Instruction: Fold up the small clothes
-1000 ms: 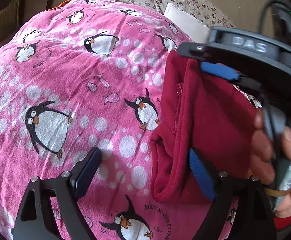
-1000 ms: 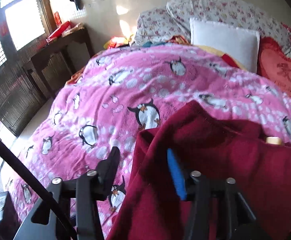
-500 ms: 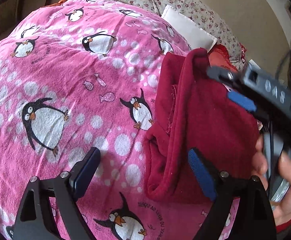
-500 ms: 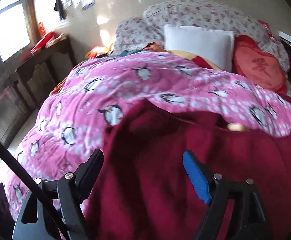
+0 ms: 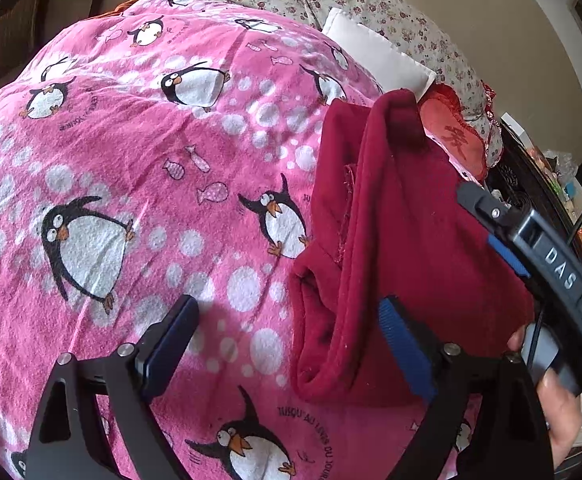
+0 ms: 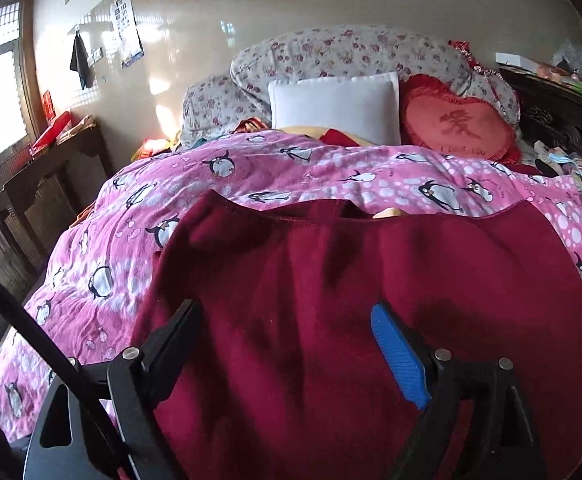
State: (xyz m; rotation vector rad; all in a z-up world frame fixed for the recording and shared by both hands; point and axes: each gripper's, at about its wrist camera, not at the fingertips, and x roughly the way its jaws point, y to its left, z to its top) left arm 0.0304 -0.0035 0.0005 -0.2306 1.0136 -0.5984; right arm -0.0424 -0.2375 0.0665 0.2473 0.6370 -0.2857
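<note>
A dark red garment (image 5: 403,240) lies folded on the pink penguin blanket (image 5: 131,168). It also fills the lower part of the right wrist view (image 6: 351,300). My left gripper (image 5: 291,344) is open and empty, its right finger just at the garment's left folded edge. My right gripper (image 6: 291,344) is open and empty, hovering over the garment. The right gripper also shows in the left wrist view (image 5: 539,256), held by a hand at the garment's right side.
A white pillow (image 6: 335,106), a red heart cushion (image 6: 457,126) and floral pillows (image 6: 351,52) lie at the head of the bed. A dark wooden table (image 6: 47,184) stands at the left. Dark furniture with clutter (image 6: 563,112) stands at the right.
My right gripper has opened, let go of the red garment and drawn back to the right. The garment has settled flatter on the blanket. My left gripper has stayed open and barely moved.
</note>
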